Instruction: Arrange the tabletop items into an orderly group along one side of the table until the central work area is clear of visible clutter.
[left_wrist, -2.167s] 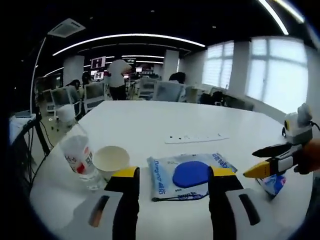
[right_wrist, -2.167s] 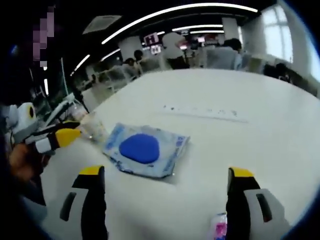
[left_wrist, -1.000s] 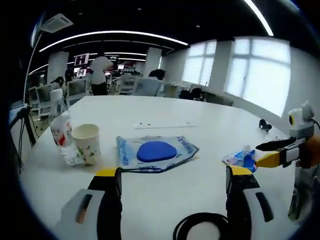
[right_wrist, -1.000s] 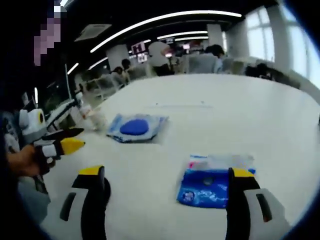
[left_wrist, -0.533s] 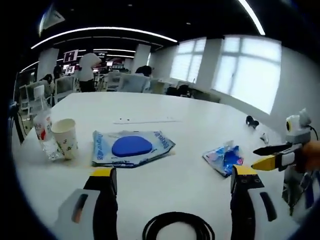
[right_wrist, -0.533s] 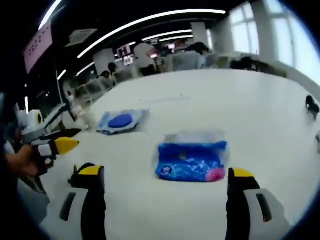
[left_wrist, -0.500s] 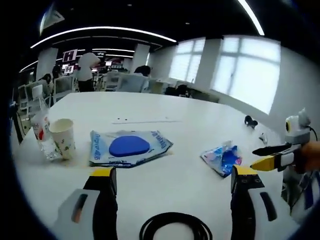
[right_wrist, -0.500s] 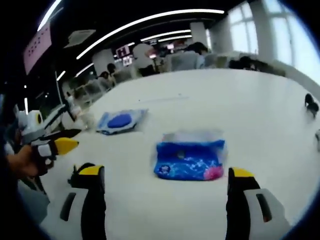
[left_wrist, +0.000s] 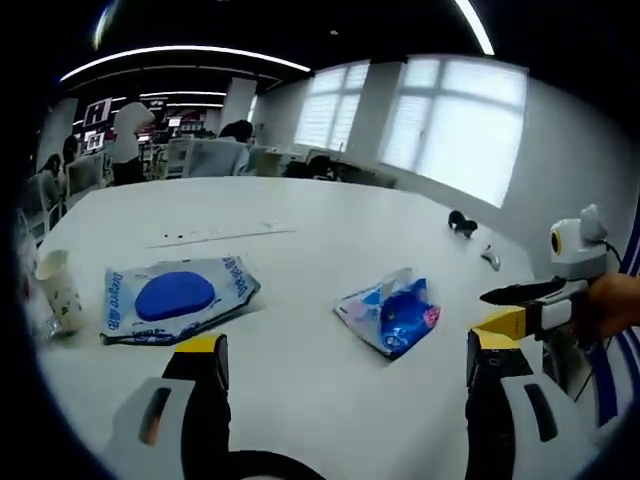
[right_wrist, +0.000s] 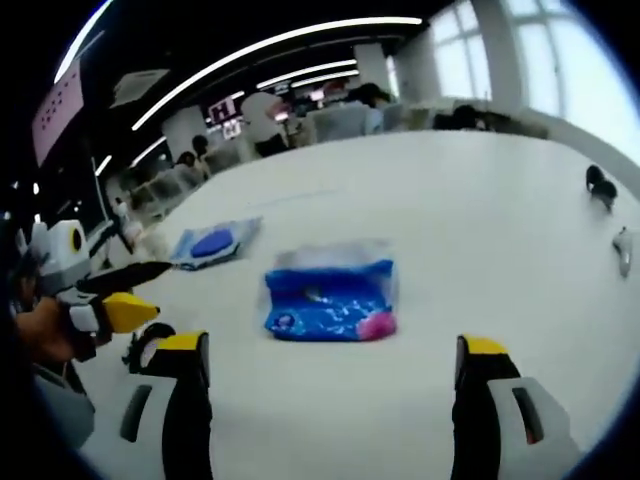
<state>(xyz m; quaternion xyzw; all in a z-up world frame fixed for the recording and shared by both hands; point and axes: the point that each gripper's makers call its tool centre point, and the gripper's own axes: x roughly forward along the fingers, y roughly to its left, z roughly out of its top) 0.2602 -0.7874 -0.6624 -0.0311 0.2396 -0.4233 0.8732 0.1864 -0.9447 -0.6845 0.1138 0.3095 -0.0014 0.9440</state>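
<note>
At lower centre the smooth white table looks matt, the crinkled blue packet glossy plastic, and the cup at left paper.

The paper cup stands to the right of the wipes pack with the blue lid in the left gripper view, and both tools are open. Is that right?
Not quite. In the left gripper view the paper cup stands to the left of the wipes pack, not the right. Both the left tool and the right tool are open.
</note>
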